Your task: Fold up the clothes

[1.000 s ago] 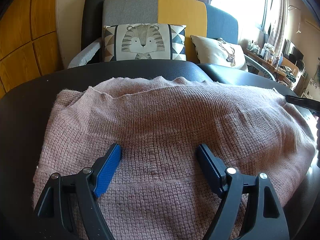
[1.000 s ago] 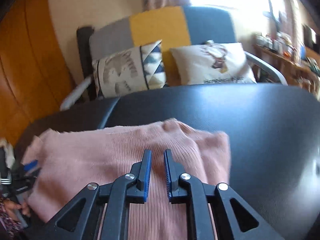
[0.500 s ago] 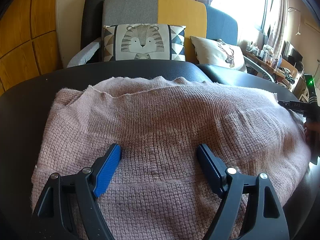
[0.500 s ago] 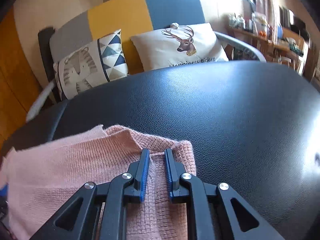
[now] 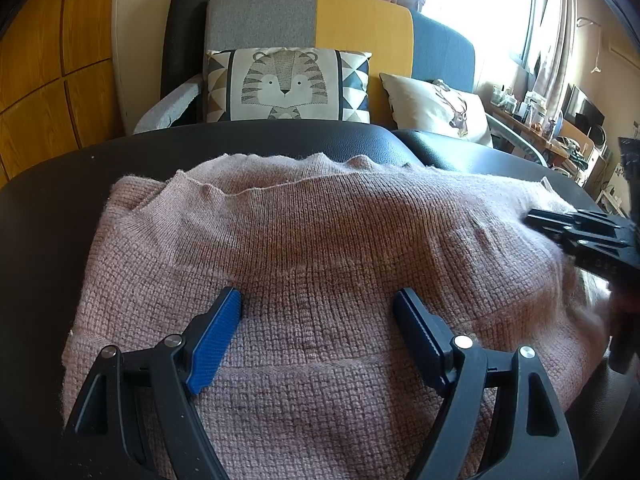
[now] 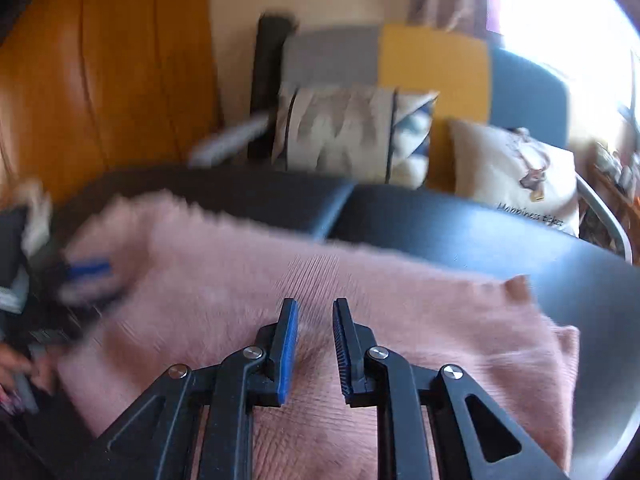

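Note:
A pink knitted sweater [image 5: 320, 264] lies folded on the black table [image 5: 56, 200]. My left gripper [image 5: 318, 300] is open wide, its fingers resting on the sweater near its front edge, holding nothing. My right gripper [image 6: 316, 312] hovers over the sweater [image 6: 400, 312] with its jaws a narrow gap apart and nothing between them. It also shows in the left wrist view [image 5: 580, 232] at the sweater's right edge. The left gripper appears blurred at the left of the right wrist view [image 6: 86, 276].
A grey, yellow and blue sofa [image 5: 360, 32] stands behind the table with a tiger cushion [image 5: 286, 84] and a deer cushion [image 5: 440, 108]. Wooden cabinet doors [image 5: 44, 80] are at the left. A cluttered shelf [image 5: 560, 128] is at the right.
The right gripper has swung left over the sweater and its view is blurred by motion. The left gripper has stayed open in place on the sweater.

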A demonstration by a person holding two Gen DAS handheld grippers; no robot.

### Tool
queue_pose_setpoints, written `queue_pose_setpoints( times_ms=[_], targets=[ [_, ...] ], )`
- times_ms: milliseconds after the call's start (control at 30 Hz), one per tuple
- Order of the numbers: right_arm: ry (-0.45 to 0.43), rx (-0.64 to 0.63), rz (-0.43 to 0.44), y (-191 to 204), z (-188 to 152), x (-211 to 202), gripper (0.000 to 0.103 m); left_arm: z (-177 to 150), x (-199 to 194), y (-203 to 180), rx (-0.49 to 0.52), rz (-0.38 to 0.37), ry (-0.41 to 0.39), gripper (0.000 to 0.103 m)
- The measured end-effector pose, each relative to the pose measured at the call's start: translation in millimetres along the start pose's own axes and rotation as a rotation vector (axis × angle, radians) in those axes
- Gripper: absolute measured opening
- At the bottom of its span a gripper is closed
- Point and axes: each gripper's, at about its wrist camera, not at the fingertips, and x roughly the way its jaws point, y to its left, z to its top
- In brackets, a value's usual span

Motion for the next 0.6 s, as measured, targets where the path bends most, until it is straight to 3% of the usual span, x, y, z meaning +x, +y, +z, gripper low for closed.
queue_pose_setpoints(
  times_ms=[33,133,267,467,600],
  targets=[
    [0.018,-0.012,-0.003,1.6,-3.2,5.3,0.018,-0.2,0.0,0.0,0.0,0.0,0.0,0.081],
    [0.033,0.118,-0.018,-30.7,-4.9,2.5,0.018,-0.4,0.0,0.2,-0.002,-0.004,-0.001,0.081],
    [0.056,0.222,-0.15,-82.9,-18.8,-9.8,0.018,-0.7,0.6,0.5,-0.003,-0.007,-0.003,0.081],
    [0.035,0.428,-0.23,-160.0,-35.0,-31.7,0.014,-1.1,0.9,-0.4,-0.003,-0.007,-0.003,0.082],
    [-0.024,0.459,-0.265,-163.9,-34.9,-61.3,0.015,-0.9,1.1,0.0,-0.003,-0.008,-0.004,0.082]
  ],
)
